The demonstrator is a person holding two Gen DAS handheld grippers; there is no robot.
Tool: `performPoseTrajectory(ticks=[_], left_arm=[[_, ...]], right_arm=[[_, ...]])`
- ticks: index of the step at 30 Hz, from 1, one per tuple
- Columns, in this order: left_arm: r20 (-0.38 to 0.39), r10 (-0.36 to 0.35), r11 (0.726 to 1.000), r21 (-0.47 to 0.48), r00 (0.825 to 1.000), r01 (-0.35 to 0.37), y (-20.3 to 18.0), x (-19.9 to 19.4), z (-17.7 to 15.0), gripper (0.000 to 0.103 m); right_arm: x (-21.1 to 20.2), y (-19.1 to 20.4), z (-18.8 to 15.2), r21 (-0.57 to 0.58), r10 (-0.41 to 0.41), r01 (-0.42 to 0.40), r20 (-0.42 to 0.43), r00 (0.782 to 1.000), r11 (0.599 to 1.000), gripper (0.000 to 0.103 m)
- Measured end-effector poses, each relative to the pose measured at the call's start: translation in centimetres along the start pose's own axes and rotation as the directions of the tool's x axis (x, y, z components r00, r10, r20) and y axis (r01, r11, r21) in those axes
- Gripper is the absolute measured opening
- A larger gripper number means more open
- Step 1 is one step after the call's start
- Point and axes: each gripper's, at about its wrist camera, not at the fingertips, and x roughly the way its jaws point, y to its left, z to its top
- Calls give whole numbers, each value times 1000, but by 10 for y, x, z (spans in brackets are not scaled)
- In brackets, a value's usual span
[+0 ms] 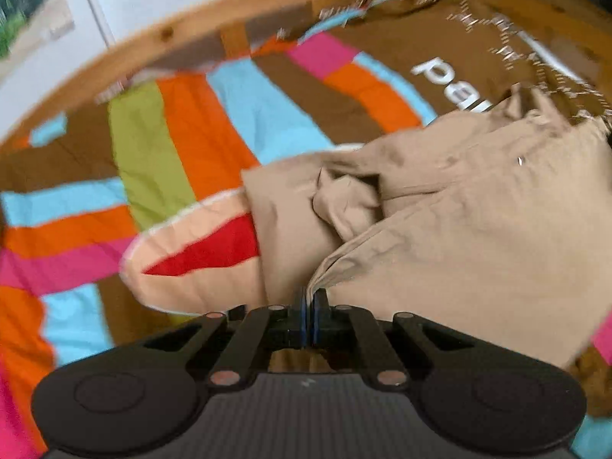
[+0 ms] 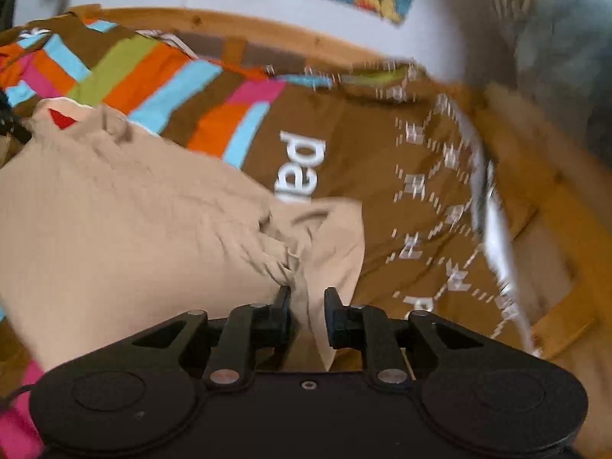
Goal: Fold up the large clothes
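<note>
A large beige garment (image 1: 459, 229) lies crumpled on a striped multicolour bedspread (image 1: 191, 134). My left gripper (image 1: 309, 298) is shut, its blue pads pinching a folded edge of the garment near the bottom centre of the left wrist view. In the right wrist view the same beige garment (image 2: 114, 210) fills the left half. My right gripper (image 2: 308, 294) stands open at the garment's right corner, and a strip of beige cloth runs through the gap between its black fingers (image 2: 283, 298). The views are blurred by motion.
A brown cloth with white letters (image 2: 363, 160) covers the bedspread's right side. A wooden bed frame (image 2: 554, 199) curves around the edge, with a white wall behind it. A blurred grey-blue shape (image 2: 554, 38) stands at upper right. A peach and red patch (image 1: 191, 260) lies left of the garment.
</note>
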Motion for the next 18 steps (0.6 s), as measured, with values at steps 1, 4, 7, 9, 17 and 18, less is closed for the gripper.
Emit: performPoseTrajectory(ticks=[1, 4, 7, 9, 17, 18], left_arm=[[-13, -16, 999, -33, 1000, 15, 2, 12, 0, 4], [-49, -110, 975, -197, 993, 98, 23, 31, -4, 5], [30, -202, 935, -292, 979, 202, 47, 19, -14, 32], [103, -208, 917, -326, 973, 231, 61, 0, -22, 88], [203, -95, 935, -318, 975, 158, 56, -71, -78, 98], [179, -46, 943, -316, 983, 102, 46, -76, -85, 97]], right_arm=[[3, -2, -3, 27, 7, -7, 0, 1000, 1000, 29], [-2, -20, -12, 149, 59, -66, 53, 997, 987, 48], [-26, -42, -19, 274, 72, -111, 149, 986, 955, 69], [-45, -55, -26, 343, 72, -139, 201, 977, 929, 78], [-101, -51, -83, 497, -37, -77, 216, 976, 864, 89], [-104, -46, -91, 510, -44, -74, 215, 976, 857, 89]])
